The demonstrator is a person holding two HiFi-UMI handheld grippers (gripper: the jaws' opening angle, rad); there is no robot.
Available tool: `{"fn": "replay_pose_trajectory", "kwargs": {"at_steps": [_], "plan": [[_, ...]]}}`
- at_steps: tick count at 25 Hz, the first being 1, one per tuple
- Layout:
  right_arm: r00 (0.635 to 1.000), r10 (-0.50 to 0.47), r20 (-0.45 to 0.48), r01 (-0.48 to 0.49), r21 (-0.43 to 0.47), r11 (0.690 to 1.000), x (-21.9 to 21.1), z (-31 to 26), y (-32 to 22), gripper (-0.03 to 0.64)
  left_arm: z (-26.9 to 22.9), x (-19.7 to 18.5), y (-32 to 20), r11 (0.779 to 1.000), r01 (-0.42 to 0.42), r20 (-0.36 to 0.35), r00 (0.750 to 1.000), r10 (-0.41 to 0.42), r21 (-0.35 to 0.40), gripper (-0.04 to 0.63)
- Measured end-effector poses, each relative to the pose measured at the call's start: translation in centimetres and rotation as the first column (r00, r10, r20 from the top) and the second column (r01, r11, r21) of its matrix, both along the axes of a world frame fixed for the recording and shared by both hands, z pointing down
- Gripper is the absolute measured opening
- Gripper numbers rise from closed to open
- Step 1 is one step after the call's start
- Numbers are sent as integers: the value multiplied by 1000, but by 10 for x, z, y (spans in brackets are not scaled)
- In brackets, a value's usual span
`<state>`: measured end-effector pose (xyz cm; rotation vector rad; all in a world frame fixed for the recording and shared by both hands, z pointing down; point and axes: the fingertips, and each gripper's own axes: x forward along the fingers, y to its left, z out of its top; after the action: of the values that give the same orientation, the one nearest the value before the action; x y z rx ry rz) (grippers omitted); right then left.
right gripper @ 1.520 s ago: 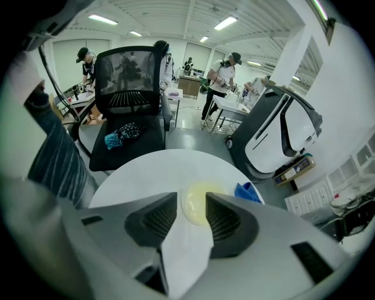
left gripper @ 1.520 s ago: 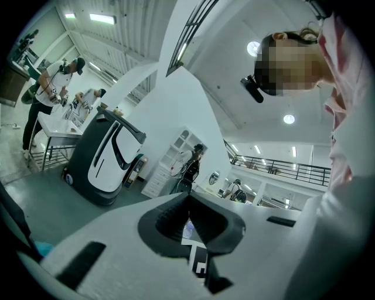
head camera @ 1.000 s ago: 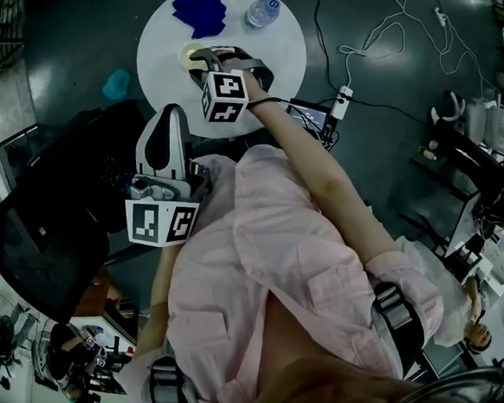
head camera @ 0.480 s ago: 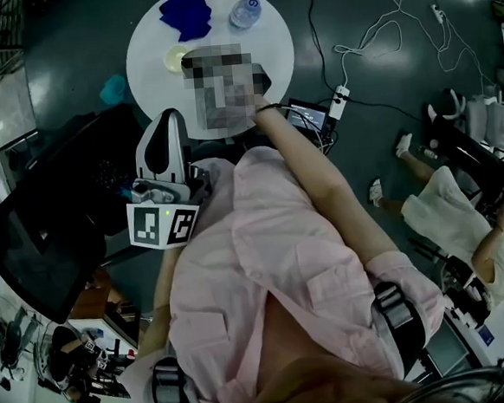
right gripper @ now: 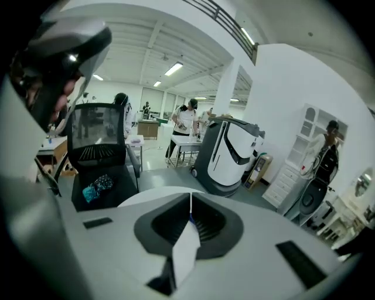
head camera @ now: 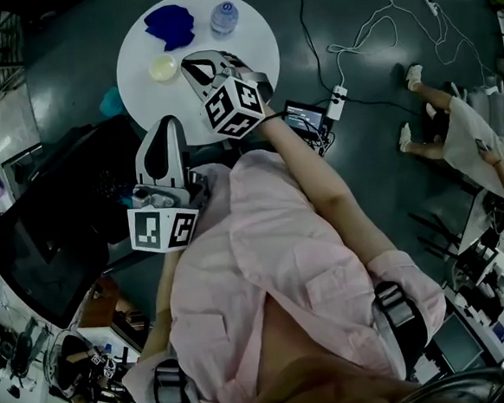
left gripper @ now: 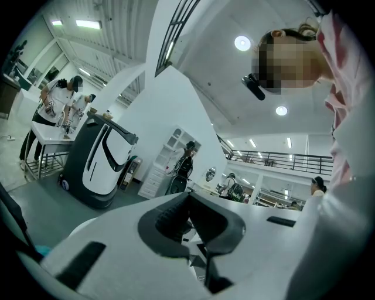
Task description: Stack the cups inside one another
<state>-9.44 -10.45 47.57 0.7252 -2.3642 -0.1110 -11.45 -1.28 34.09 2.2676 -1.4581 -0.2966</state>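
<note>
Though tips blur, right gripper (right gripper: 190, 205) and left gripper (left gripper: 188, 199) look pressed together, empty

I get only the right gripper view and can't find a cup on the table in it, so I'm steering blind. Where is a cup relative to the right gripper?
Observer: A pale yellow cup stands on the round table, just beside the right gripper, not in it.
Operator: What else is on the table?
Observer: A water bottle at the far edge, next to a dark blue thing.
Operator: And the left gripper?
Observer: The left gripper is by the table's near edge, fingers together, empty.
</note>
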Motion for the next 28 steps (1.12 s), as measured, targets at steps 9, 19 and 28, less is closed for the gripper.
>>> {"fn": "replay_pose_trajectory", "kwargs": {"at_steps": [9, 19, 28], "plan": [[976, 127, 179, -127, -8, 992, 50, -44, 7, 31, -2, 23, 8, 1000, -2, 20, 1000, 1, 20, 20], [937, 156, 314, -182, 54, 982, 101, -91, 16, 31, -8, 51, 17, 998, 32, 35, 999, -34, 55, 20], [905, 176, 387, -206, 36, 978, 142, -108, 24, 31, -7, 74, 22, 996, 63, 46, 997, -66, 64, 20]]}}
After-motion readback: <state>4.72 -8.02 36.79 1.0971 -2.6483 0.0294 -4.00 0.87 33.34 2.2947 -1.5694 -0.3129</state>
